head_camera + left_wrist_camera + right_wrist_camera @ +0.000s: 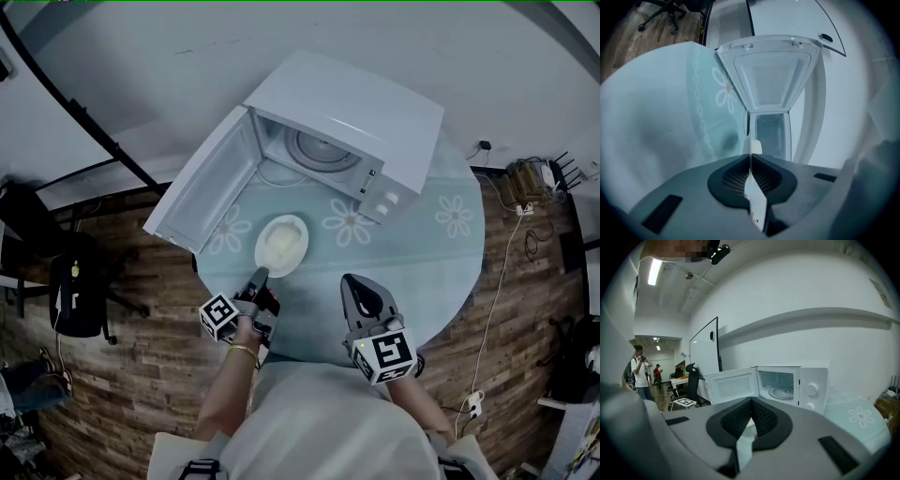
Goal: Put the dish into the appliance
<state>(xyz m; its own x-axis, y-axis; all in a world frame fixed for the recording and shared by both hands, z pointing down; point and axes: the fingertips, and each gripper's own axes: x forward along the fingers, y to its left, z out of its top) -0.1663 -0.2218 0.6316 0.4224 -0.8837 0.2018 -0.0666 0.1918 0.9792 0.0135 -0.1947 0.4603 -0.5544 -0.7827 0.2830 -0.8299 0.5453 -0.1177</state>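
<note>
A white dish (281,246) lies on the round table with the teal flowered cloth (441,244), just in front of the white microwave (347,131). The microwave's door (211,187) stands swung wide to the left, and its glass turntable (782,392) shows inside. My left gripper (260,276) is at the dish's near left rim, jaws shut on that thin rim. In the left gripper view the dish (755,146) appears as a white sliver between the pads, with the door (771,79) beyond. My right gripper (354,281) hovers right of the dish, shut and holding nothing.
The table's near edge lies right under both grippers. A black office chair (75,291) stands on the wooden floor at left. Cables and a power strip (525,183) lie at right. A whiteboard (704,350) and people (641,371) show far back in the room.
</note>
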